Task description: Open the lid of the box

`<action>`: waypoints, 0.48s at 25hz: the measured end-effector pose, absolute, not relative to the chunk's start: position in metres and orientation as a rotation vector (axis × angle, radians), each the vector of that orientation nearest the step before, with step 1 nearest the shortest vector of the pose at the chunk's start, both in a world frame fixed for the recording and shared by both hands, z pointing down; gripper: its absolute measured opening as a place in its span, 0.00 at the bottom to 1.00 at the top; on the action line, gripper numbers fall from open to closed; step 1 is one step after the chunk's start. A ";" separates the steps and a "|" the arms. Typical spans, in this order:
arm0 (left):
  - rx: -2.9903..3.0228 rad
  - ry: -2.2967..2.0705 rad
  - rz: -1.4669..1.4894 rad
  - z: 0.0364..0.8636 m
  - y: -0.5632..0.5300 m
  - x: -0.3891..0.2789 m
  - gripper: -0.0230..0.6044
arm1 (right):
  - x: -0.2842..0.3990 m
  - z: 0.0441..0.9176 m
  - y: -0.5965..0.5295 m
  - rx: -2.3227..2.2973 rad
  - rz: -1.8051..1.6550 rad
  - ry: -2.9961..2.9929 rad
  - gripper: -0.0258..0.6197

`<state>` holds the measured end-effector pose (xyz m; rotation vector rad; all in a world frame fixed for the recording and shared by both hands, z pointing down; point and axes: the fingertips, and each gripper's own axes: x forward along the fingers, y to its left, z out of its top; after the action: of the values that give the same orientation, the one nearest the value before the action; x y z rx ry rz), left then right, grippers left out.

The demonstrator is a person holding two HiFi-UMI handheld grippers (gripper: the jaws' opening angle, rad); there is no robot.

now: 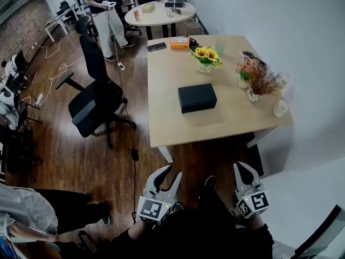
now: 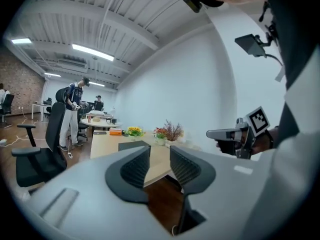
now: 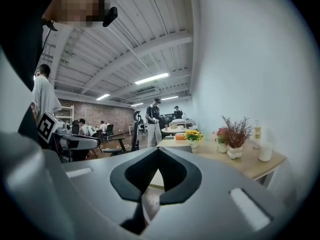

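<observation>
Two grippers held low, short of the table.
The left gripper (image 1: 171,172) has its jaws a little apart, with nothing between them. The right gripper (image 1: 241,169) has its jaws closed tight on nothing. Both sit side by side and point almost level toward the table (image 1: 167,117). In the head view, dark sleeves hide most of the hands. The black box (image 1: 197,97) lies mid-table, lid down, well apart from both grippers. In the left gripper view a jaw covers part of it.
</observation>
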<state>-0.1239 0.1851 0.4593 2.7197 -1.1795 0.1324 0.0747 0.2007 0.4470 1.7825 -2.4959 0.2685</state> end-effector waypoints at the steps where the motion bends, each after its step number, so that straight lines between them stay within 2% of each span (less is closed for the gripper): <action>1: 2.720 -1.183 0.125 0.460 0.176 -0.121 0.21 | 0.078 0.452 0.189 1.770 0.275 -2.504 0.04; 8: 2.629 -1.204 0.200 0.481 0.078 -0.073 0.37 | 0.125 0.488 0.060 1.661 0.339 -2.580 0.04; 10: 2.567 -1.225 0.235 0.495 0.037 -0.062 0.39 | 0.133 0.497 0.018 1.581 0.371 -2.612 0.10; 12: 2.482 -1.266 0.255 0.508 -0.004 -0.054 0.40 | 0.141 0.508 -0.020 1.484 0.420 -2.637 0.11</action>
<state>-0.0535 -0.0044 0.5079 2.4819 -1.2661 0.2554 0.1412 -0.0204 0.5080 1.4842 -2.6369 0.4201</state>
